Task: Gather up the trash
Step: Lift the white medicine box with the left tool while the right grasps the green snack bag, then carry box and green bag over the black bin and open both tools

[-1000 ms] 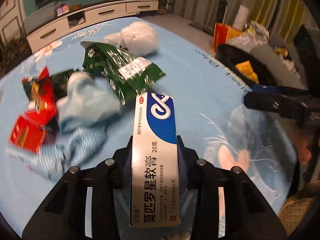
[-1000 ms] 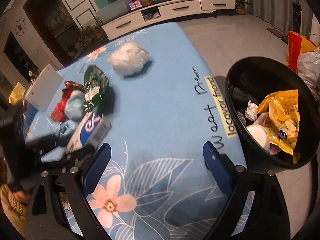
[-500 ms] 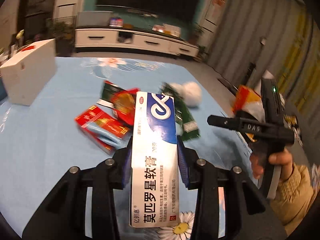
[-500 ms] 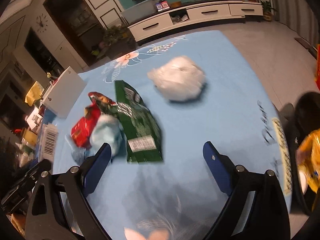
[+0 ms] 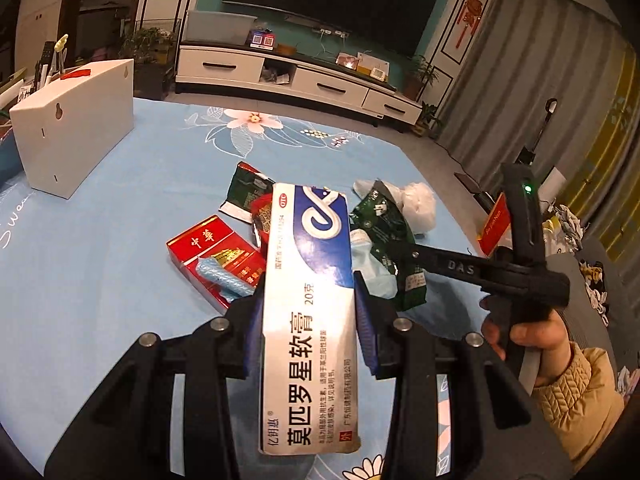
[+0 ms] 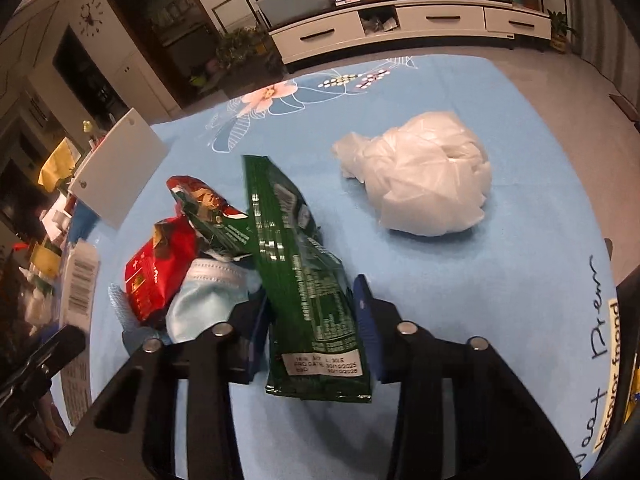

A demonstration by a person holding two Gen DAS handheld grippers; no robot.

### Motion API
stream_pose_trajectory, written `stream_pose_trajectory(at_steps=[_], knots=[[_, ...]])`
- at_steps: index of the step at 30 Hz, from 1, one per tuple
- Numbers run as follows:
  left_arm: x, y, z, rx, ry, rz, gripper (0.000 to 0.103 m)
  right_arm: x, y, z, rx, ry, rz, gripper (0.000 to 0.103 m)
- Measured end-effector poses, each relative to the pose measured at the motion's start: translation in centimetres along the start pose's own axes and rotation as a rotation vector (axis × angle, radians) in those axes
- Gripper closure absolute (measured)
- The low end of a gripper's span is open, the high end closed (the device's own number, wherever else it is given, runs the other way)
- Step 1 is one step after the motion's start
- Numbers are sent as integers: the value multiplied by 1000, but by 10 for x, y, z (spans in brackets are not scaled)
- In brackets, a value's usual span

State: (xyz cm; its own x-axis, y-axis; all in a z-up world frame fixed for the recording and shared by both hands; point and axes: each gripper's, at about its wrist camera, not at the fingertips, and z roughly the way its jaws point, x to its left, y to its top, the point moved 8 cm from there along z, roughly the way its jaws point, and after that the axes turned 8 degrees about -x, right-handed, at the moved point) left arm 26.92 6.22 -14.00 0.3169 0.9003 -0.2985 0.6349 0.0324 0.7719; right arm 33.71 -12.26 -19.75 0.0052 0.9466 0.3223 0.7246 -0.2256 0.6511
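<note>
My left gripper (image 5: 308,292) is shut on a white and blue ointment box (image 5: 308,340), held above the blue flowered tablecloth (image 5: 100,280). My right gripper (image 6: 310,304) has its jaws closing on a green snack bag (image 6: 296,264); both pads touch the bag's sides near its lower end. In the left wrist view a hand in a yellow sleeve (image 5: 576,392) holds that right gripper over the green bag (image 5: 384,220). A crumpled white plastic bag (image 6: 424,184) lies further back on the right.
Left of the green bag lie a red wrapper (image 6: 156,264), a pale blue face mask (image 6: 204,292) and a red cigarette box (image 5: 212,248). A white box (image 5: 72,136) stands at the far left. A black bin's rim (image 6: 628,292) shows at the right edge.
My right gripper swung left, away from the black bin, reached the green bag and narrowed its wide jaws around it. My left gripper rose and rolled with the ointment box still held.
</note>
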Motion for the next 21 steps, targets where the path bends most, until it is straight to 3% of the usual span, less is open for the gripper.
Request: stream_pose_trajectory(at_steps=[10, 21], knots=[[-28, 2, -3, 5, -8, 32, 63, -14, -13, -74, -86, 47, 56, 71], [-102, -3, 1, 27, -55, 137, 63, -73, -36, -154, -178, -36, 142, 71]])
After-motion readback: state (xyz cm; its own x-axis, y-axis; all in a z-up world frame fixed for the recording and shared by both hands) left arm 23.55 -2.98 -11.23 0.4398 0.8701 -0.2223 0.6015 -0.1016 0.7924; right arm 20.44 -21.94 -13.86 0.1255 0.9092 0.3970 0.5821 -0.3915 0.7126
